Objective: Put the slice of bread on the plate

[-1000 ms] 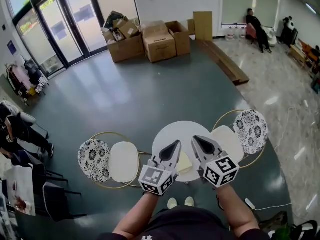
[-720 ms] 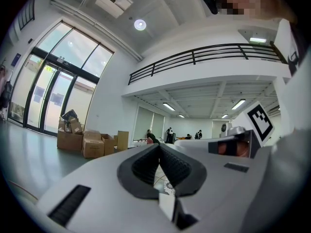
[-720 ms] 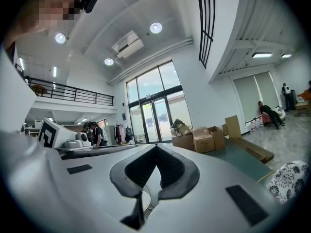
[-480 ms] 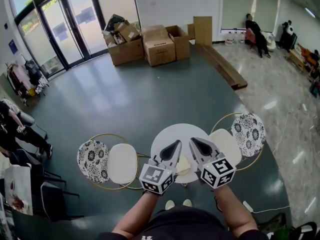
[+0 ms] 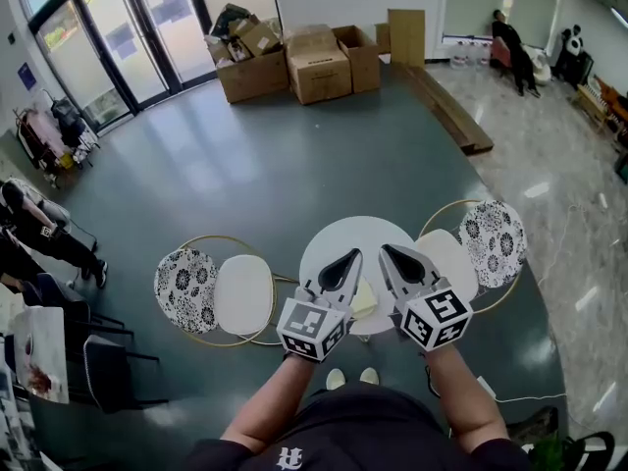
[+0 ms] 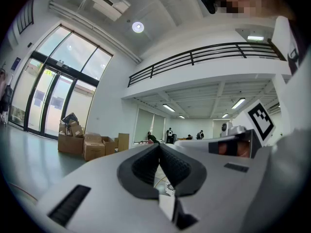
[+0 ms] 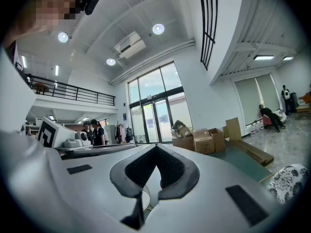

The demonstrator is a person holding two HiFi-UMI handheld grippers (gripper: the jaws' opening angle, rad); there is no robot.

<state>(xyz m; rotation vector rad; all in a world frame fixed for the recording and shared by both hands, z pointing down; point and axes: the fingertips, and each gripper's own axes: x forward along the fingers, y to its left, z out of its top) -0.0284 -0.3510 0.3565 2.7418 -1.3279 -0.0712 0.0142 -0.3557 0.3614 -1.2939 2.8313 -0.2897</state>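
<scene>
- The slice of bread point(image 5: 364, 300) is most likely the pale yellowish patch on the near edge of the round white table point(image 5: 365, 234), just below the centre of the head view. Only a small part of it shows, so neither its long axis nor its outline can be made out.
- No plate can be made out in any view. If one sits on the table, the grippers cover it.
- The patch lies in the gap between the two gripper bodies. It is lower in the frame than both sets of fingertips, so it is closer to the person than the tips are.
- The left gripper point(image 5: 350, 260) points to the upper right of the frame and its jaws are closed together. Its own view shows the pads meeting at the tip with nothing between them.
- The right gripper point(image 5: 390, 253) points to the upper left. Its jaws are also fully closed and empty in its own view.
- Both grippers are held level over the table, and their tips converge beyond the patch. Neither gripper is clearly nearer, as the patch sits about midway between them.
- Judging from this, a pick would need one gripper to open, draw back toward the lower frame and dip down.
- Two chairs with patterned backs flank the table, one at mid-left point(image 5: 243, 294) and one at mid-right point(image 5: 493, 241).
</scene>
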